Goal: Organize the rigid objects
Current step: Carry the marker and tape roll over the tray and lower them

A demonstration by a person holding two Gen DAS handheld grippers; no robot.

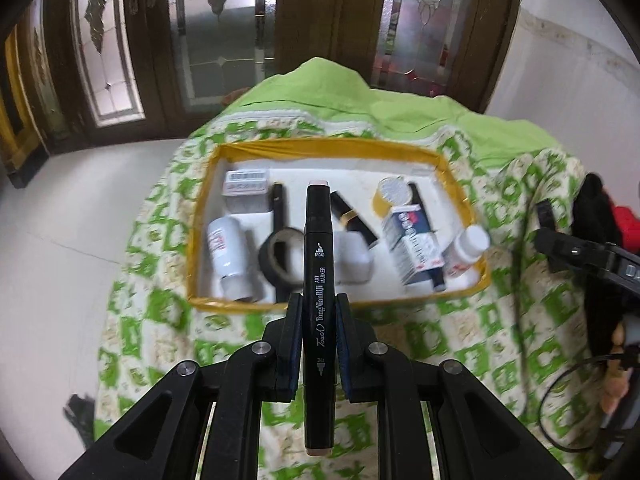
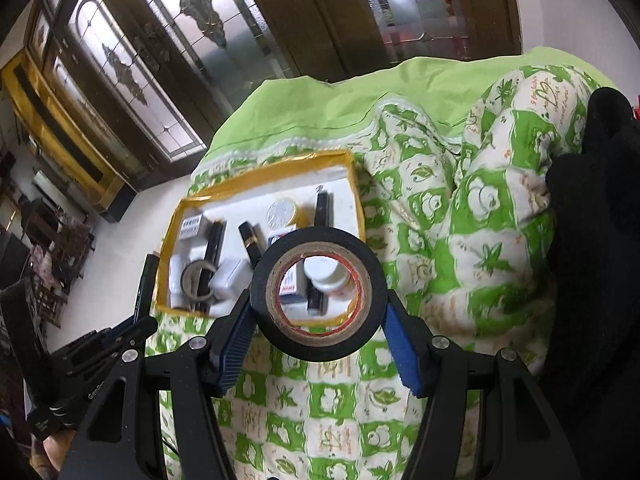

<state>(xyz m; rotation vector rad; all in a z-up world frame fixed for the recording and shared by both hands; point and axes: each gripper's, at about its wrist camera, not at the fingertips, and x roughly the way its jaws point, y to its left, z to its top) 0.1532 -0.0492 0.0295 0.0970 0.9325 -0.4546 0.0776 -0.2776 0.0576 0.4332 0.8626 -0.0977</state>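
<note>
My left gripper point(image 1: 319, 300) is shut on a black art marker point(image 1: 319, 280), held upright along the fingers just in front of the yellow-rimmed tray point(image 1: 320, 147). The tray holds a white bottle point(image 1: 226, 252), a black tape roll point(image 1: 280, 258), a blue-and-white box point(image 1: 414, 246), a second white bottle point(image 1: 466, 250) and several other small items. My right gripper point(image 2: 318, 320) is shut on a black tape roll point(image 2: 319, 298), held above the near edge of the same tray point(image 2: 256, 180). The left gripper with its marker point(image 2: 144, 284) shows at the left of the right wrist view.
The tray lies on a green-and-white patterned cloth point(image 1: 460, 344) over a table. A white tiled floor point(image 1: 72, 240) lies to the left. Wooden doors with leaded glass point(image 1: 224, 40) stand behind. The right gripper point(image 1: 592, 260) and a black cable point(image 1: 560, 408) are at the right.
</note>
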